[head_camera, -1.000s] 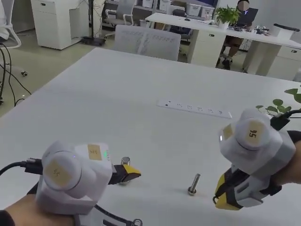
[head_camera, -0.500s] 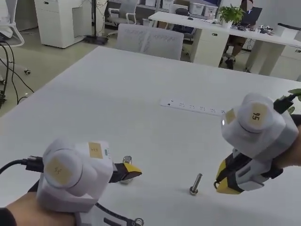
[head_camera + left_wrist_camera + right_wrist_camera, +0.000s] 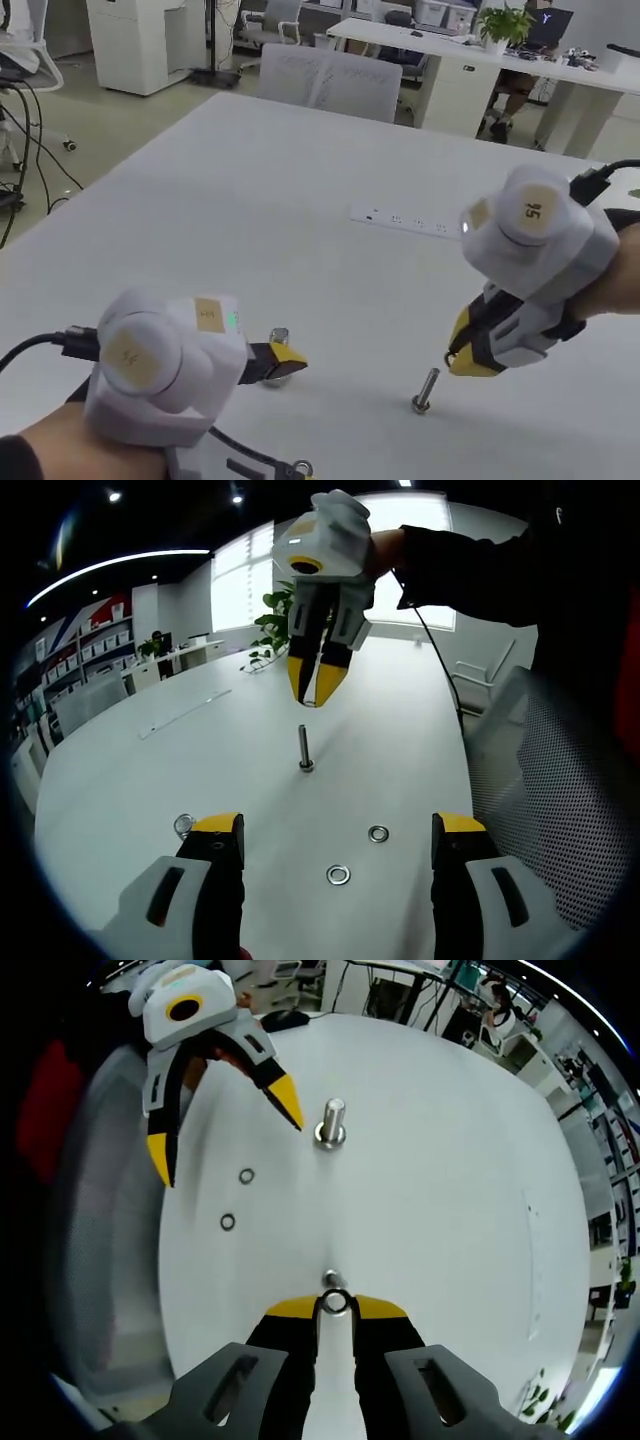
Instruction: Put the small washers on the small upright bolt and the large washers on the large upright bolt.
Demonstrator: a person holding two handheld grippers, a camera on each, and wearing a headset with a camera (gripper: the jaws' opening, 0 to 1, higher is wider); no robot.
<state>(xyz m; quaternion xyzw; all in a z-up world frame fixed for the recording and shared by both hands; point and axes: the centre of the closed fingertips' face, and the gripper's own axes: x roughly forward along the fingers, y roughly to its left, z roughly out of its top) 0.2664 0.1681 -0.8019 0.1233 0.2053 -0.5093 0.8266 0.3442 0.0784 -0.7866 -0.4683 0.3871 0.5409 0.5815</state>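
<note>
my right gripper (image 3: 466,360) has come up off the table (image 3: 250,200) and swung in toward the small bolt (image 3: 425,388). a second ago it sat low beside the bolt; now its tips hang above it and a little to one side. its jaws are pinched tight on a small washer (image 3: 335,1302), held by the rim so the hole stays free. in the right gripper view the ring sits almost right over the bolt's top, apart from it and not yet on the shank. i judge the carry is done and the lining-up has begun. what is left is a small correction to centre the hole, then a straight drop before i let go. if i release off-centre, the washer may glance off the tip and roll away.

my left gripper (image 3: 338,822) has kept its place, jaws spread wide and holding nothing. one tip is just beside the large bolt (image 3: 331,1123), which stands upright. two loose washers (image 3: 378,833) lie flat on the table between those spread jaws, apart from the small bolt. i cannot tell their size from here.
</note>
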